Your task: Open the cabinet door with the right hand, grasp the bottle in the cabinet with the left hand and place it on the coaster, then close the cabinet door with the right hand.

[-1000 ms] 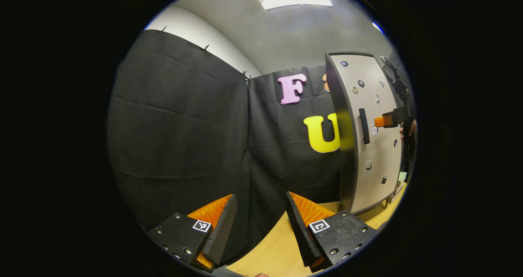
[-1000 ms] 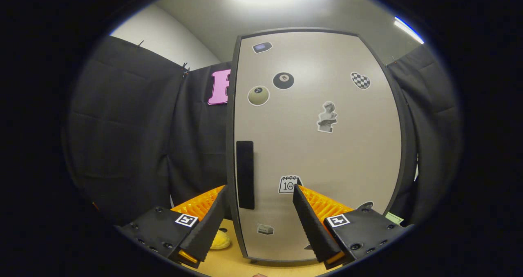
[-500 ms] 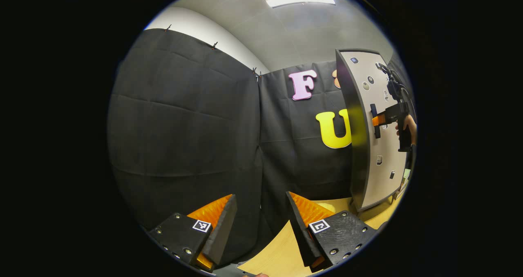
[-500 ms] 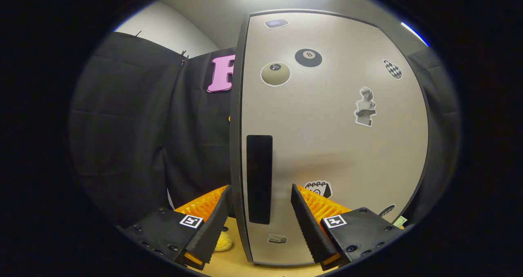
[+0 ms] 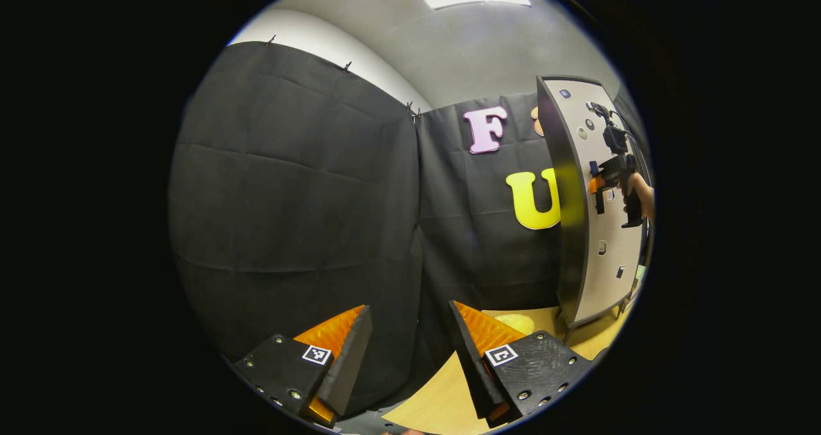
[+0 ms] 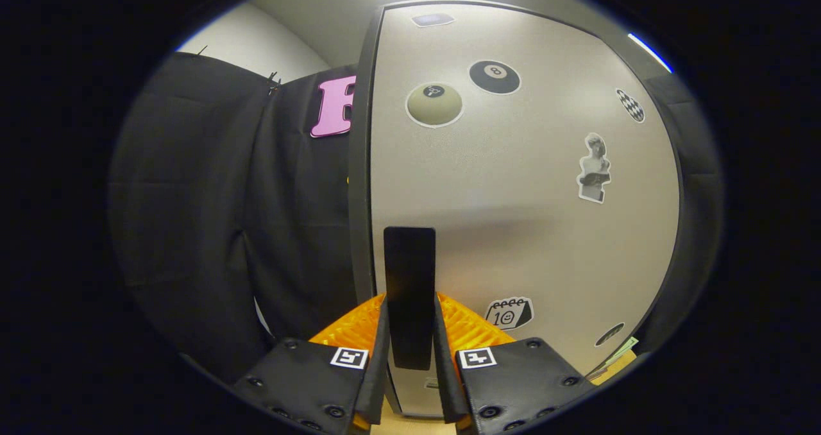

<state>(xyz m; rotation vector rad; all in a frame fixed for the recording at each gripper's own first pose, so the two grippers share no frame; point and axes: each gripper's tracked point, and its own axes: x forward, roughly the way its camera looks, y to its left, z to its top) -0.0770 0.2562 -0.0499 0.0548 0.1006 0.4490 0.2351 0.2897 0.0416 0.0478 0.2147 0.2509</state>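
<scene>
A tall beige cabinet door [image 6: 513, 230] with stickers on it stands shut before me in the right gripper view. Its black vertical handle [image 6: 409, 281] sits between the fingers of my right gripper [image 6: 410, 358], which is shut on it. In the left gripper view the same cabinet [image 5: 596, 230] stands at the far right on the wooden table, with the right gripper [image 5: 600, 183] and a hand at its handle. My left gripper [image 5: 410, 351] hangs open over the table's edge, nothing between its fingers. A yellow coaster [image 5: 516, 323] lies on the table left of the cabinet.
The wooden table [image 5: 442, 390] runs under the left gripper toward the cabinet. Black cloth walls [image 5: 288, 197] close the booth on the left and behind. A greenish paper [image 6: 619, 351] lies by the cabinet's lower right corner.
My right gripper has moved in to the door and shut its fingers around the black handle. The left gripper view has swung left, so the cabinet sits farther right.
</scene>
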